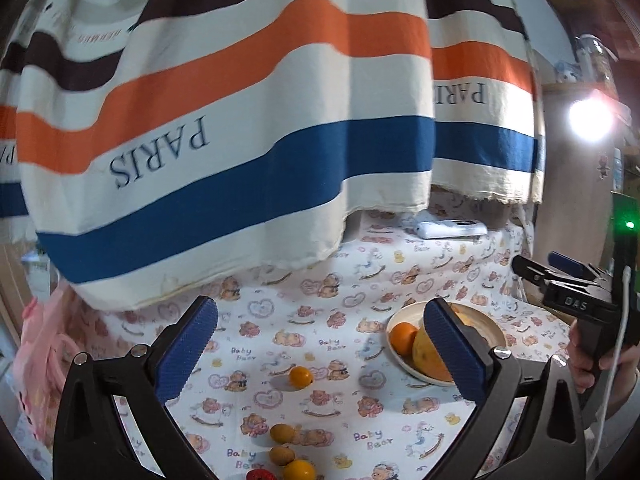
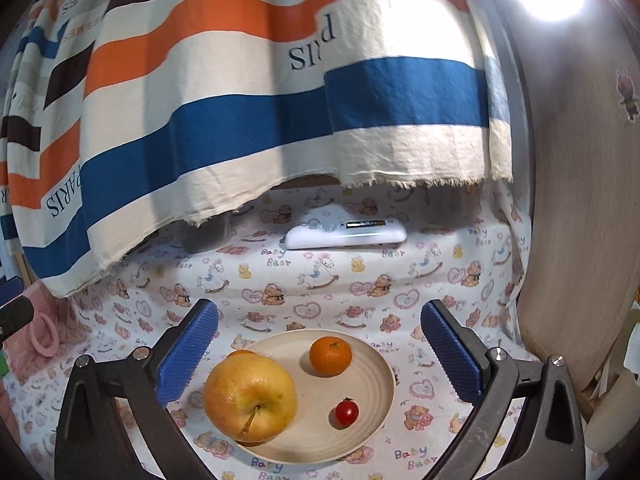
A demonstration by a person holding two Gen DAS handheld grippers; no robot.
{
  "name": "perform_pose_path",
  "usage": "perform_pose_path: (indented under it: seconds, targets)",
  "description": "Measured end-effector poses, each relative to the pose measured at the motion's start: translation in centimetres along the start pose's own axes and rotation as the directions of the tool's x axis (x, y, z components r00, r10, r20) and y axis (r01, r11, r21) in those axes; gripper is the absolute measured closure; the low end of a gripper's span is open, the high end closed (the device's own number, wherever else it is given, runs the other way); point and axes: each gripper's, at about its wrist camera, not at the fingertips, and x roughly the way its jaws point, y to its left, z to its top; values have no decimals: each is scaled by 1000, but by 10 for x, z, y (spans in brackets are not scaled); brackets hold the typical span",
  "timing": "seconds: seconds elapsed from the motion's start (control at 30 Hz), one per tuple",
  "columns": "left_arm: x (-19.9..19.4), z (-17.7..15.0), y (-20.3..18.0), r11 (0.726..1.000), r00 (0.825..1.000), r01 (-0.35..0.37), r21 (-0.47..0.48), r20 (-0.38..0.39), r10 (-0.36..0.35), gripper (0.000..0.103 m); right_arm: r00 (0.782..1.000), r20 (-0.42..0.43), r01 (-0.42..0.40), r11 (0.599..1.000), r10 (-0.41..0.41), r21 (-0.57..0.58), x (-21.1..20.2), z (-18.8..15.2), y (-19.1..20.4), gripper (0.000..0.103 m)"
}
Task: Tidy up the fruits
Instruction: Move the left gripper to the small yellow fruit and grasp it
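**Ana:** Both claws wide apart, nothing between the pads! Right gripper (image 2: 319,354) hovers over the plate (image 2: 376,364), fingers spread either side of it, touching none of the fruit.

**Ben:** And that plate is our landmark. What sits on it?

**Ana:** Big yellow apple (image 2: 250,397) on its left side, stem facing us. Orange mandarin (image 2: 331,356) toward the far rim, apart from the apple. Small cherry tomato (image 2: 346,412) near the right front. Something orange peeks out behind the apple, mostly hidden.

**Ben:** Left gripper (image 1: 320,350)?

**Ana:** Spread open too, empty, held left of the plate above the bear-print cloth (image 1: 320,320). Loose fruit lies left of the plate: one small orange fruit (image 1: 300,376) alone, well apart from it, and nearer the camera a cluster of two brownish-yellow fruits (image 1: 282,433), another orange one (image 1: 299,470) and something red at the frame's edge.

**Ben:** Beyond the plate?

**Ana:** White remote-like device (image 2: 346,234) lying flat, under the hem of the striped curtain (image 2: 240,100).
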Motion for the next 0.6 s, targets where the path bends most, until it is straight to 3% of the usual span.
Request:
perform_pose_path:
  seconds: [0.07, 0.17, 0.23, 0.33, 0.5, 0.6]
  targets:
    - [8, -2, 3, 999, 998, -45, 6, -51, 45, 1, 1000, -3, -8, 1000, 8, 0, 1, -2, 2, 1]
    - [14, -8, 11, 999, 993, -47, -6, -108, 46, 1, 1000, -14, -17, 1000, 17, -5, 2, -4, 5, 1]
    - [21, -14, 13, 997, 982, -76, 16, -174, 77, 1, 1000, -19, -16, 1000, 15, -8, 3, -5, 7, 1]
    - [36, -22, 14, 992, 949, -103, 78, -293, 121, 6, 999, -35, -25, 1000, 25, -10, 7, -8, 10, 1]
    - [63, -44, 28, 999, 877, -39, -9, -480, 30, 33, 996, -77, -49, 999, 48, -15, 14, -14, 16, 1]
    - [76, -56, 33, 998, 835, -27, -58, -550, -10, 33, 993, -101, -60, 997, 56, -39, 20, -18, 21, 1]
